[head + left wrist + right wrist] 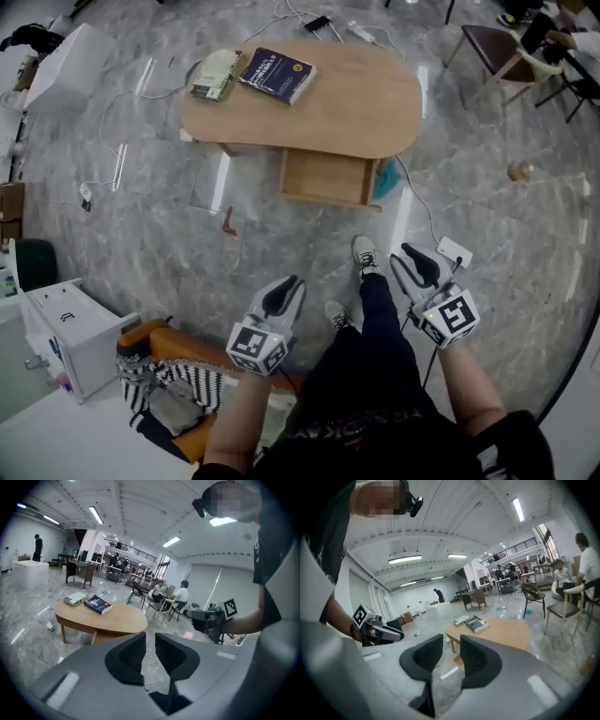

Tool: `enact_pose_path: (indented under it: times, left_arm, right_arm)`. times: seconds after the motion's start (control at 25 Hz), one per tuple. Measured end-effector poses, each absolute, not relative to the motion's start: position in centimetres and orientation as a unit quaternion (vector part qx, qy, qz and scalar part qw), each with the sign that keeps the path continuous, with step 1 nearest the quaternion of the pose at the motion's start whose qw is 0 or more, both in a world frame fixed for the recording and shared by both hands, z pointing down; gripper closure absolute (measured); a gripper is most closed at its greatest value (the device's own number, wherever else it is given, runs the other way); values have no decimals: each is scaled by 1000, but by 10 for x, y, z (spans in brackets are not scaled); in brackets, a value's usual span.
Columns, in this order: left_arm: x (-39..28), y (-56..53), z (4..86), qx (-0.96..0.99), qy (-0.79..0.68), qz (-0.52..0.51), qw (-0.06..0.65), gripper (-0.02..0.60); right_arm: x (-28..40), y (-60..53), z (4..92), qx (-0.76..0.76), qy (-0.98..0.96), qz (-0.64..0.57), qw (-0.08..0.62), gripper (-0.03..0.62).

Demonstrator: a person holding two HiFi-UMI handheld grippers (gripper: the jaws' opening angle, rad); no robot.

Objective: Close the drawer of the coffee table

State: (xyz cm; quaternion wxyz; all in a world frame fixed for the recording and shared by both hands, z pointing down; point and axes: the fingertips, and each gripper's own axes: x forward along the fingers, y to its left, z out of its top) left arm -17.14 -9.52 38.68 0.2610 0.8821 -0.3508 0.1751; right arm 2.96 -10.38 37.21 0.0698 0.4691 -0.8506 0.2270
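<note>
So here's what we've got: both forearms reach forward from the bottom of the head view, roughly parallel, one on each side of the person's dark-trousered leg and white shoe (364, 253). The left hand-held gripper (292, 283) and the right hand-held gripper (407, 253) both point ahead toward the desk (356, 94) and tip a bit downward, marker cubes facing up at us. In its own view the left hand-held gripper (150, 638) has its jaws only slightly apart, a narrow gap with nothing in it but marble floor (154, 665) behind. The right hand-held gripper (451, 643) has a wider gap between its jaws, and it's empty too. The drawer (326, 178) is pulled out from under the near edge of the wooden desk, sticking out toward us with its inside showing. It sits well ahead of both hand-held grippers with bare floor in between, so neither one touches it. From the right gripper view we catch a bit of the drawer (458, 661) right through the gap in the jaws. Up on the desk lie a dark blue book (277, 75) and a pale green book (216, 73), side by side at the far left end.
</note>
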Motion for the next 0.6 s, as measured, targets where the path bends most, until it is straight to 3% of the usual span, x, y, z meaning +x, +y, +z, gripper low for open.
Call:
enact_pose_path:
  times: [0.12, 0.36, 0.6]
  left_arm:
    - [-167, -129, 429, 880, -358, 183, 252, 507]
    - [-177, -182, 537, 858, -398, 183, 268, 427]
    - [-200, -209, 640, 846, -431, 214, 230, 390]
  right_arm:
    - [39, -134, 423, 478, -844, 228, 86, 487]
    - [58, -173, 522, 499, -832, 217, 110, 433]
    - [69, -180, 613, 517, -819, 212, 130, 421]
